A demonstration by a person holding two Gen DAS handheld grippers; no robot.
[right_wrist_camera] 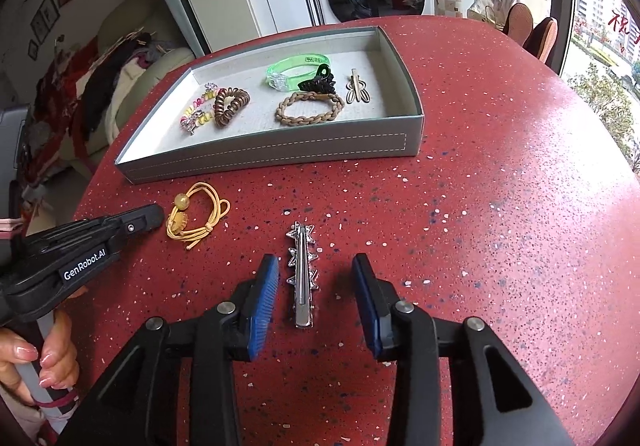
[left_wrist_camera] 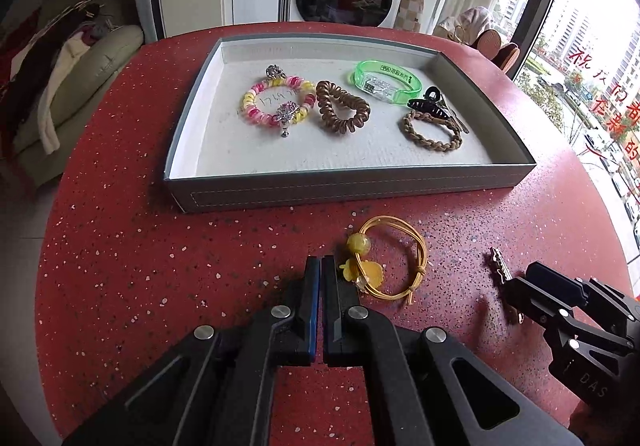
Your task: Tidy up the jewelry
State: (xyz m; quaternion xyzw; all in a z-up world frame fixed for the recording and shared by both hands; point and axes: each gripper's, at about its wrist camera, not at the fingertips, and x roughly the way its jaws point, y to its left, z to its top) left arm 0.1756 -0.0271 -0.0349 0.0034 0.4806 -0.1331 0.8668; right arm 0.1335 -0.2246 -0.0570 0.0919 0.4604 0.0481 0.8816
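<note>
Over the red table (right_wrist_camera: 480, 206), left fingers (left_wrist_camera: 320, 266) pinched empty; right fingers (right_wrist_camera: 356, 270) tilted down, parted around the silver clip (right_wrist_camera: 301, 278).

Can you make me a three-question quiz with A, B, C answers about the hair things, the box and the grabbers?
1. Where is the yellow hair tie?
A. In the grey tray
B. On the red table in front of the tray
C. Between the right gripper's fingers

2. How many coiled hair ties lie in the grey tray?
A. Two
B. Four
C. None

3. How is the right gripper?
A. Shut on the clip
B. Shut and empty
C. Open, with the silver hair clip between its fingers, untouched

Answers: 1 B, it lies on the red table outside the tray. 2 A, one pink-and-yellow coil, one brown coil. 3 C, gaps show on both sides of the clip.
</note>
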